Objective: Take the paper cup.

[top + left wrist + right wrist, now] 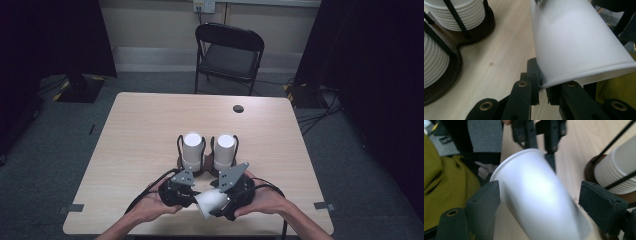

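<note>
High view: the cup [212,201] lies tilted near the table's [140,130] bottom edge, mouth lower left. Left gripper [187,192] pinches its rim; right gripper [227,197] gapes around it, one pad touching.

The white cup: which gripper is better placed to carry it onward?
Left. The left gripper is shut on the white cup's rim, while the right gripper stands open around its body.

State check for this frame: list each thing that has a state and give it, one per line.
Left hand-held gripper: shut on the loose cup's rim.
Right hand-held gripper: open, jaws astride the loose cup, right jaw clear of it.
Loose cup: tilted, off the table.
Cup stacks: upright in the holder.
Chair: unfolded, unoccupied.
</note>
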The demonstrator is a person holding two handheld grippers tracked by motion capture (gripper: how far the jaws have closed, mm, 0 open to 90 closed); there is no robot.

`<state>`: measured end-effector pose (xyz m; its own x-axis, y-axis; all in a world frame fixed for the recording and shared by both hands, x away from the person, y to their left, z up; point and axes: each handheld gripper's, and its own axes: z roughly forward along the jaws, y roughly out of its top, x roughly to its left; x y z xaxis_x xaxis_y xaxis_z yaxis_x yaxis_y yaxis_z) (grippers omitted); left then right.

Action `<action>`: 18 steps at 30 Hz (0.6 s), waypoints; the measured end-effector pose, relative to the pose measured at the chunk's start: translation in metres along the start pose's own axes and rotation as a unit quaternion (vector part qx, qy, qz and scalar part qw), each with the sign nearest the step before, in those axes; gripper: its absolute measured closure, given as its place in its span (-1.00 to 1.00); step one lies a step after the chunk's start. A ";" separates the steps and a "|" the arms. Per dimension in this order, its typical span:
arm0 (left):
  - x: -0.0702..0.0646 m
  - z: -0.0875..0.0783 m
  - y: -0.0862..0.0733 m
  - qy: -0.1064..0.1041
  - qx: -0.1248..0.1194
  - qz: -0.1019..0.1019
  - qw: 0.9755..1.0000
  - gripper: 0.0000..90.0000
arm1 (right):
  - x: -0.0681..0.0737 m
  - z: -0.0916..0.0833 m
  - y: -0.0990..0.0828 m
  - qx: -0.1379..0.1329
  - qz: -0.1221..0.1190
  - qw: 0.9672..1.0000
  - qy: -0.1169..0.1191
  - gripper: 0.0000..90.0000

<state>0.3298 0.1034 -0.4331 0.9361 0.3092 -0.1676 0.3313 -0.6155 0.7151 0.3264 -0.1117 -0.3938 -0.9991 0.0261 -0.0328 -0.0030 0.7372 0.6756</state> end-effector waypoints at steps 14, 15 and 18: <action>0.015 -0.009 0.003 -0.044 -0.036 -0.060 0.997 0.92 | 0.001 0.016 -0.002 0.047 -0.027 0.999 0.001 -0.58; 0.015 -0.009 0.003 -0.045 -0.038 -0.062 0.996 0.92 | 0.001 0.017 -0.002 0.050 -0.032 0.998 -0.001 -0.56; 0.015 -0.009 0.002 -0.050 -0.046 -0.077 0.995 0.93 | 0.004 0.018 -0.003 0.054 -0.036 0.998 -0.009 -0.50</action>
<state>0.3435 0.1135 -0.4276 0.8840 0.3172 -0.3436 0.4634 -0.4966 0.7339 0.3236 -0.1011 -0.4093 -0.9956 -0.0191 -0.0921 -0.0699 0.8062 0.5875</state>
